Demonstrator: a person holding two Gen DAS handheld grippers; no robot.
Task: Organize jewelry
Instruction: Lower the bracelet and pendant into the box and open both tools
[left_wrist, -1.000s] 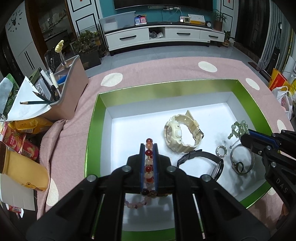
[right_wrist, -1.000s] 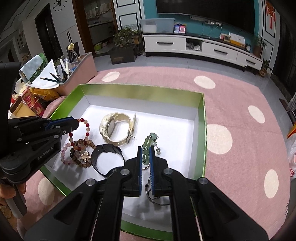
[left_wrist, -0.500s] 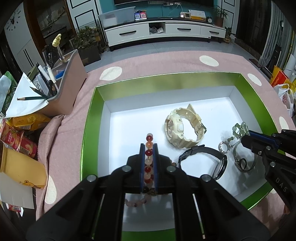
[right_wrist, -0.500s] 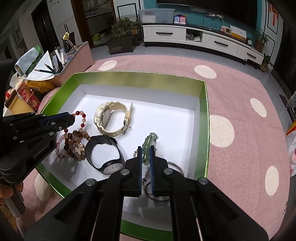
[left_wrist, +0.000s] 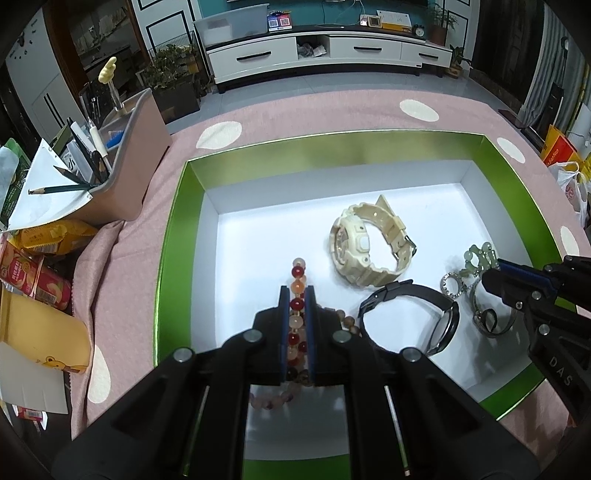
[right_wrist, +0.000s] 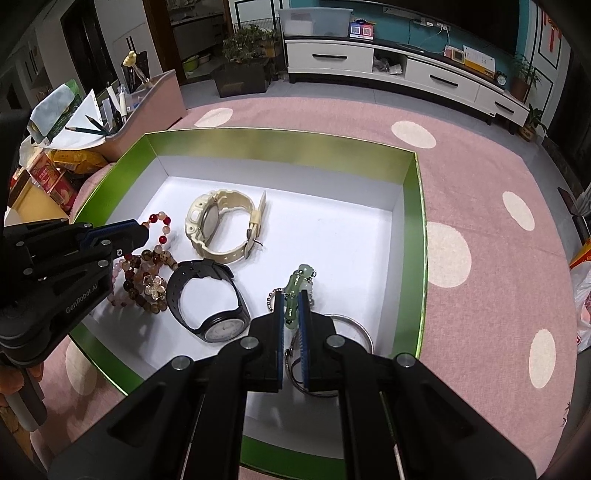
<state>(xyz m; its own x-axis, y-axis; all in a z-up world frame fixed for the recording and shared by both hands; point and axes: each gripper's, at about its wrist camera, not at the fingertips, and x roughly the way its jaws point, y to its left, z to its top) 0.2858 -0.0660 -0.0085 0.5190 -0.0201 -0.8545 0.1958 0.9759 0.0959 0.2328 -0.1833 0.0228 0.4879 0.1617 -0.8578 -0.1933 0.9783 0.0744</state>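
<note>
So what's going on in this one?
A person with two handheld grippers is sorting jewelry in a green-rimmed box. The left gripper is shut on a red and peach bead bracelet; the right gripper is shut on a pale green jade piece. A cream watch, a black watch and a silver bangle lie on the white floor.
</note>
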